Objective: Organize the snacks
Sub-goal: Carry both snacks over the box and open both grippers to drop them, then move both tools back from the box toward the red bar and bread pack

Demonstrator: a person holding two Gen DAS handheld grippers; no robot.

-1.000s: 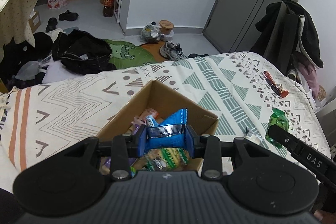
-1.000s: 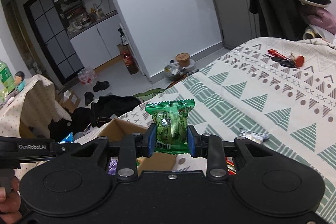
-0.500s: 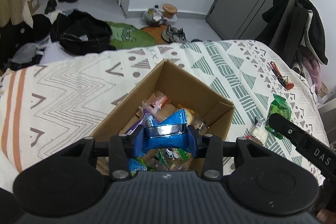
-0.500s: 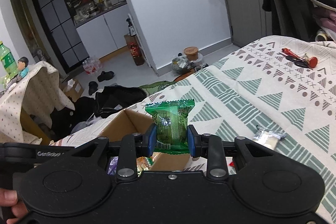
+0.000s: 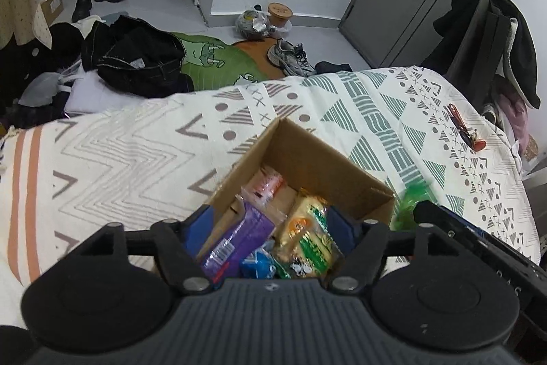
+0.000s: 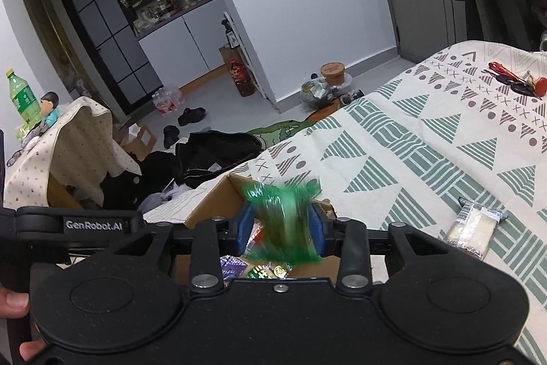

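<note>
Dropping: right gripper (image 6: 279, 230) apart over cardboard box (image 5: 319, 165), green packet (image 6: 283, 223) blurred between; left gripper (image 5: 270, 230) apart, empty.

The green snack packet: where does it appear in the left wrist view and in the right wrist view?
Left wrist view: green snack packet, blurred, at lower right, just past the cardboard box corner.
Right wrist view: low centre, blurred, between the right tongs, over the box.
Shared landmark: the red-handled keys on the patterned cover.
</note>
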